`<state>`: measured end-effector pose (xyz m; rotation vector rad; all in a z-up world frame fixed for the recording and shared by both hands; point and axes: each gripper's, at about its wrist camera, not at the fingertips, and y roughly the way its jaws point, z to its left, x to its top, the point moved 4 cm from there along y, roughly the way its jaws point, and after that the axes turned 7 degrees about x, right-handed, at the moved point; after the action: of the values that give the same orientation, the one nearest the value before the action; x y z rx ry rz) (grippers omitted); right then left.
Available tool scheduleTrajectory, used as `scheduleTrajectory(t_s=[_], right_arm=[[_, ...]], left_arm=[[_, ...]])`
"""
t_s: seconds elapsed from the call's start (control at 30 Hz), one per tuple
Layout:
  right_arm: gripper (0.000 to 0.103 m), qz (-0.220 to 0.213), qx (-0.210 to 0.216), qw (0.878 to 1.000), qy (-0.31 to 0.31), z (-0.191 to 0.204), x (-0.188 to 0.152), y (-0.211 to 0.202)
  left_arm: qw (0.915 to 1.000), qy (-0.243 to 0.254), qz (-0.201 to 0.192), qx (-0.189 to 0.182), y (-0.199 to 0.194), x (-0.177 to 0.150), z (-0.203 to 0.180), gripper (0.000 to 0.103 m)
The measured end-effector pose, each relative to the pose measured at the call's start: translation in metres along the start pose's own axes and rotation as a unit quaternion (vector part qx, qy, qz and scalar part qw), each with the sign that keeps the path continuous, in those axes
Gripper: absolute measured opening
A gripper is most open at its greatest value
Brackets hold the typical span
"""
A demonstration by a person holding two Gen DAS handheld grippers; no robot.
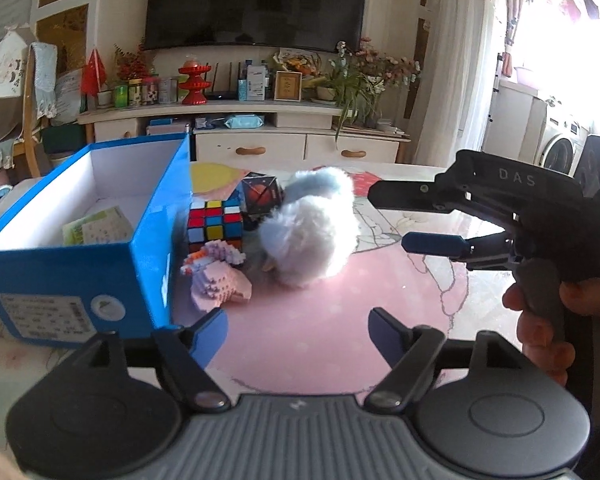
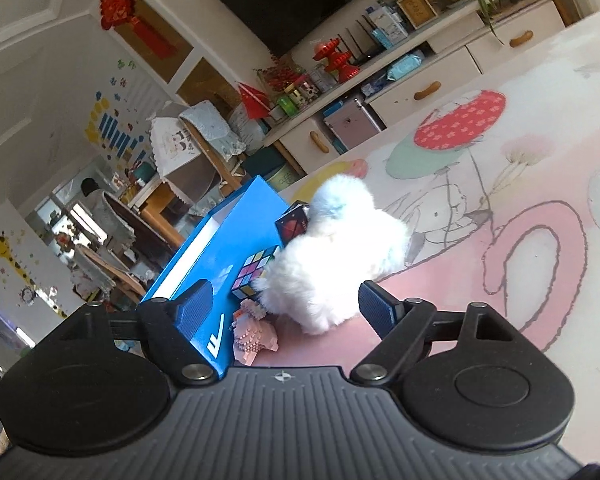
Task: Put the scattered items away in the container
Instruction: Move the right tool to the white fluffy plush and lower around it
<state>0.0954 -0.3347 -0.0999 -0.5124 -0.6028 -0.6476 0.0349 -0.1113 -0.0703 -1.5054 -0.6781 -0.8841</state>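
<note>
Both grippers' fingers (image 1: pixel 216 326) apart, empty

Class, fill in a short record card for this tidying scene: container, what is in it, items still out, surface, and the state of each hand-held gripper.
container: blue box, open, no lid on it
inside box: one pale green printed item
items still out: colour cube, dark patterned cube, pink brick model, white fluffy toy, grouped right beside the box
surface: table with a pink patterned cover
left hand-held gripper: open, nothing between its fingers
right hand-held gripper: open, holding nothing, aimed toward the fluffy toy
</note>
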Motion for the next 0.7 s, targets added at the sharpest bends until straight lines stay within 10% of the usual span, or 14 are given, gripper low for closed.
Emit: scheduleTrajectory(t_s=[0.7], right_arm=[[0.101,0.018,-0.01,0.999,0.035,-0.038,0.015,0.012]], left_arm=[[0.9996,0.025,-0.013,-0.005,0.032,0.027,-0.02,0.092]])
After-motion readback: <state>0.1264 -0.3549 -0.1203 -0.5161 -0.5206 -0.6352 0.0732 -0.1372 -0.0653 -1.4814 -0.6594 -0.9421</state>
